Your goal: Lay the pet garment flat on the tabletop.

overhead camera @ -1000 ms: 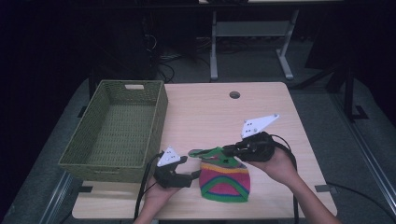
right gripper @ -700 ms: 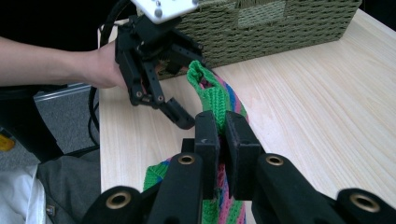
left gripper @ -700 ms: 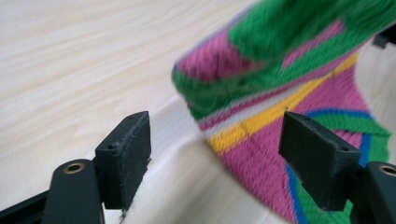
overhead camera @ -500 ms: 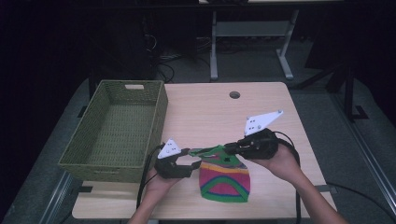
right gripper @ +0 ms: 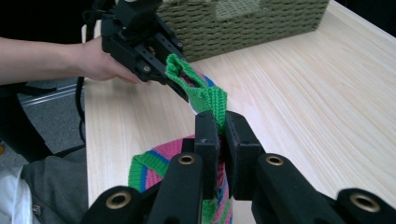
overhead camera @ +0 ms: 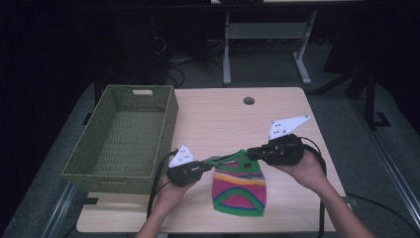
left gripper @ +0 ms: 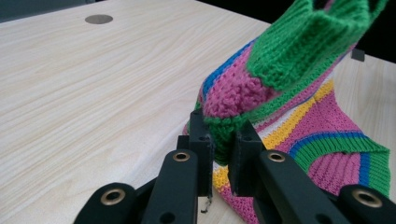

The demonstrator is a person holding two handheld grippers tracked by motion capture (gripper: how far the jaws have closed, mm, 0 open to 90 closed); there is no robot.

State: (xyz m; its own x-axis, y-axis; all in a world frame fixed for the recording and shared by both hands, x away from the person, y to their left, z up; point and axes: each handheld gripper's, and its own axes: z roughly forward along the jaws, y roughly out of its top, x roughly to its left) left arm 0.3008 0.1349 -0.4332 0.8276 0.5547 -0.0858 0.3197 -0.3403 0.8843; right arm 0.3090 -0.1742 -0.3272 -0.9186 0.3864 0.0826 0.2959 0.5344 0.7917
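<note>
1. The knit piece (overhead camera: 239,191), striped in green, pink, blue and yellow, lay on the counter (overhead camera: 223,119) near the front edge, with its lower part flat on the wood and its green top edge lifted.
2. The left gripper (overhead camera: 204,164) held the left end of that green edge; in the left gripper view its jaws were pinching the green rim of the knit piece (left gripper: 280,93).
3. The right gripper (overhead camera: 253,153) held the right end of the same edge; in the right gripper view its jaws were pressed on a green fold of the knit piece (right gripper: 205,95).
4. The green edge ran stretched between the two grippers, raised off the counter.
5. The basket (overhead camera: 124,144), woven and olive green, stood at the left of the counter, just beside the left gripper and apart from the knit piece.
6. In the right gripper view the left gripper (right gripper: 140,42) was seen in front of the basket (right gripper: 243,18).
</note>
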